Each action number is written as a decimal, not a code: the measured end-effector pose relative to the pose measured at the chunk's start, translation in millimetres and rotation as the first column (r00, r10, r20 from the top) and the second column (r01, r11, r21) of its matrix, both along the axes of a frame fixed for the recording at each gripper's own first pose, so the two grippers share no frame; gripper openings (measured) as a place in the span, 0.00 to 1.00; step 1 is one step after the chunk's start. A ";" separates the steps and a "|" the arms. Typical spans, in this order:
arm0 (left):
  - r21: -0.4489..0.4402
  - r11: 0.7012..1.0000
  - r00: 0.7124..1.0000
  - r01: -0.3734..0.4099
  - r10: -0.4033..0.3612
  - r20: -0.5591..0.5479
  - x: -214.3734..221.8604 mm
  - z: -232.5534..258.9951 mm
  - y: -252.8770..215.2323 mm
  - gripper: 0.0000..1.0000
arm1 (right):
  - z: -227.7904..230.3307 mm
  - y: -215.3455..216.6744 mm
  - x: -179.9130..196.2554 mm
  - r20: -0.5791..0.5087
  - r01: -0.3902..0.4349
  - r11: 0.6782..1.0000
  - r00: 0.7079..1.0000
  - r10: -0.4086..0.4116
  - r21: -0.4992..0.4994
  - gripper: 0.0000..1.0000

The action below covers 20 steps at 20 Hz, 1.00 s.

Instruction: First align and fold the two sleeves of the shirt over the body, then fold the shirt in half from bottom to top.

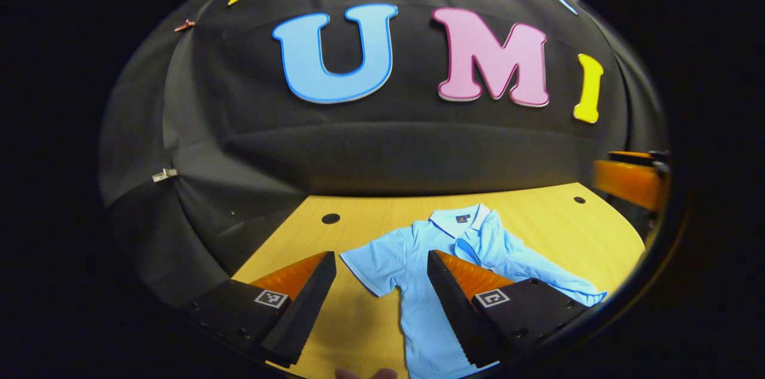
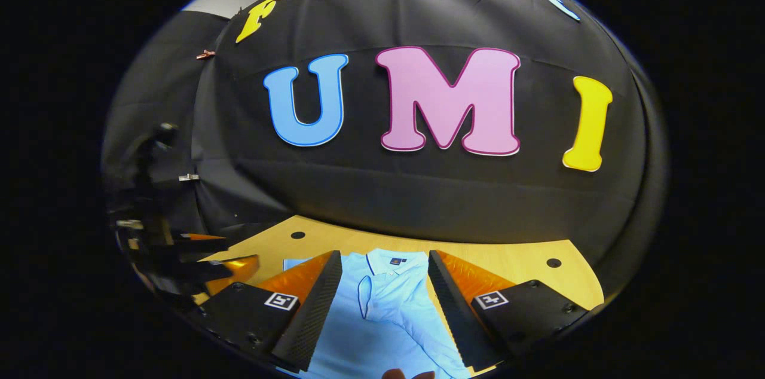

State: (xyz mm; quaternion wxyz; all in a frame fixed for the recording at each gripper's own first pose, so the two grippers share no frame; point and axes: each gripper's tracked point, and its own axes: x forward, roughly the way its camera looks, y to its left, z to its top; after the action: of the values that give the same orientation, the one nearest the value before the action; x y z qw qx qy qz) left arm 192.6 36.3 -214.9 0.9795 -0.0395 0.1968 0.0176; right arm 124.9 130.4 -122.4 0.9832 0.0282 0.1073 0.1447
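Note:
A light blue polo shirt (image 1: 418, 301) lies collar-away on the wooden table (image 1: 550, 229). One sleeve (image 1: 367, 265) is spread out flat to the left. The other sleeve (image 1: 478, 244) lies folded across the chest. My left gripper (image 1: 381, 256) hovers open above the spread sleeve and the shirt's left side, holding nothing. In the right gripper view the shirt (image 2: 388, 313) shows with its collar (image 2: 391, 262) and the folded sleeve (image 2: 373, 298). My right gripper (image 2: 384, 256) is open above it, empty.
Round holes mark the table (image 1: 330, 218) (image 1: 579, 200). The black cloth wall rises just behind the table's far edge. The right gripper's body (image 1: 630, 179) shows at the right edge of the left gripper view; the left gripper (image 2: 203, 262) shows at the left of the right gripper view.

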 end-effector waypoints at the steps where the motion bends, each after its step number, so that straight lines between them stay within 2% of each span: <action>1: -0.014 1.000 0.999 -0.015 0.015 -0.031 15.4 -14.5 1.8 0.98 | -2.1 -6.1 -6.0 -0.004 0.010 1.000 1.000 -0.010 -0.001 0.91; 4: -0.047 0.993 0.981 -0.104 0.095 -0.170 54.0 -73.5 14.3 0.98 | -9.7 -25.3 -27.3 -0.024 0.038 0.999 0.999 -0.038 -0.010 0.91; 6: -0.066 0.984 0.952 -0.168 0.145 -0.268 72.5 -111.7 24.3 0.98 | -14.4 -38.3 -40.7 -0.028 0.057 0.998 0.998 -0.057 -0.029 0.91; 10: -0.071 0.963 0.898 -0.260 0.214 -0.385 94.1 -148.6 42.1 0.98 | -23.9 -60.0 -49.3 -0.057 0.091 0.996 0.994 -0.091 -0.013 0.91; 15: -0.044 0.960 0.860 -0.277 0.227 -0.456 103.7 -174.9 45.9 0.98 | -25.6 -80.7 -56.4 -0.071 0.122 0.992 0.990 -0.123 -0.015 0.91; 20: -0.078 0.955 0.858 -0.287 0.219 -0.465 104.1 -176.2 44.6 0.99 | -30.0 -93.0 -63.0 -0.095 0.139 0.990 0.985 -0.141 -0.021 0.91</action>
State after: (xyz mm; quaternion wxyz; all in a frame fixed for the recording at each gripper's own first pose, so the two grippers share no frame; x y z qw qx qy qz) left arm 296.7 80.9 -391.1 0.8905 -0.1308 0.4125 0.1408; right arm 61.9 37.3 -152.4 0.9848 0.0358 0.1534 0.0729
